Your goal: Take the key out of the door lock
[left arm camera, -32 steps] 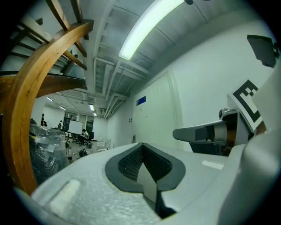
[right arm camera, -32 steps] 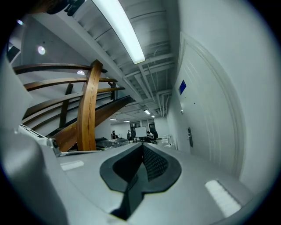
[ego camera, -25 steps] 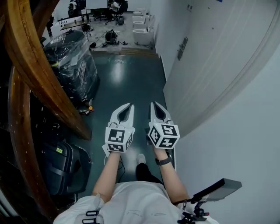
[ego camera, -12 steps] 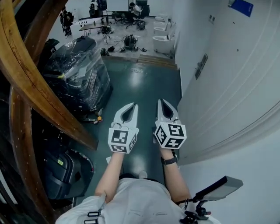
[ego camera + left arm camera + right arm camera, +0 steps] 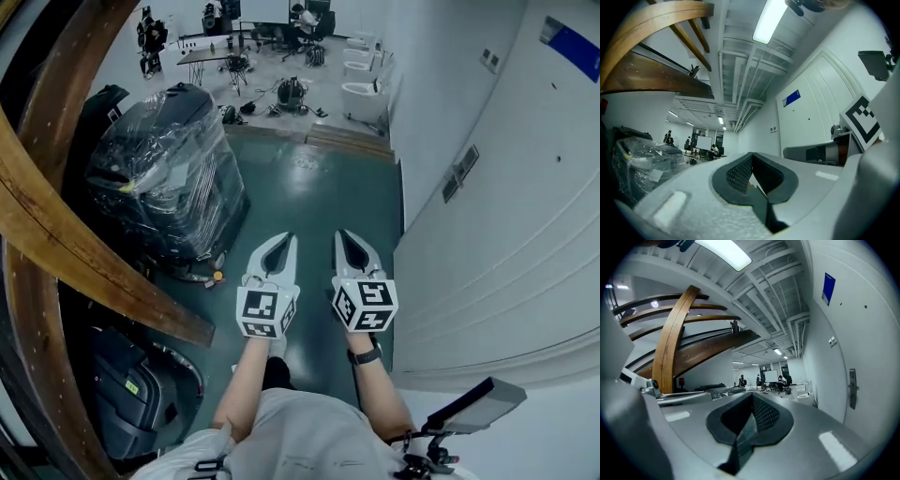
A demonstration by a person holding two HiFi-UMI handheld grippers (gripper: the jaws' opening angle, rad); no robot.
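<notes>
Both grippers are held side by side over the dark green floor (image 5: pixel 314 192), pointing down the corridor. My left gripper (image 5: pixel 286 238) is shut with nothing between its jaws, and my right gripper (image 5: pixel 340 235) is shut and empty too. The white door (image 5: pixel 506 216) runs along the right, well apart from both. A dark lock plate (image 5: pixel 459 172) sits on it ahead of the right gripper, and shows again as the lock plate (image 5: pixel 852 388) with a handle. I cannot make out a key at this distance. A blue sign (image 5: pixel 828 287) hangs high on the door.
A plastic-wrapped machine (image 5: pixel 164 159) stands at the left of the corridor. A curved wooden beam (image 5: pixel 89 277) crosses the left foreground above a black case (image 5: pixel 131 394). White fixtures (image 5: pixel 361 89) and desks with people lie far ahead.
The view has shifted forward and tilted: the door's lock plate sits farther right and lower in the frame, and the grippers sit slightly lower. Both stay shut and side by side.
</notes>
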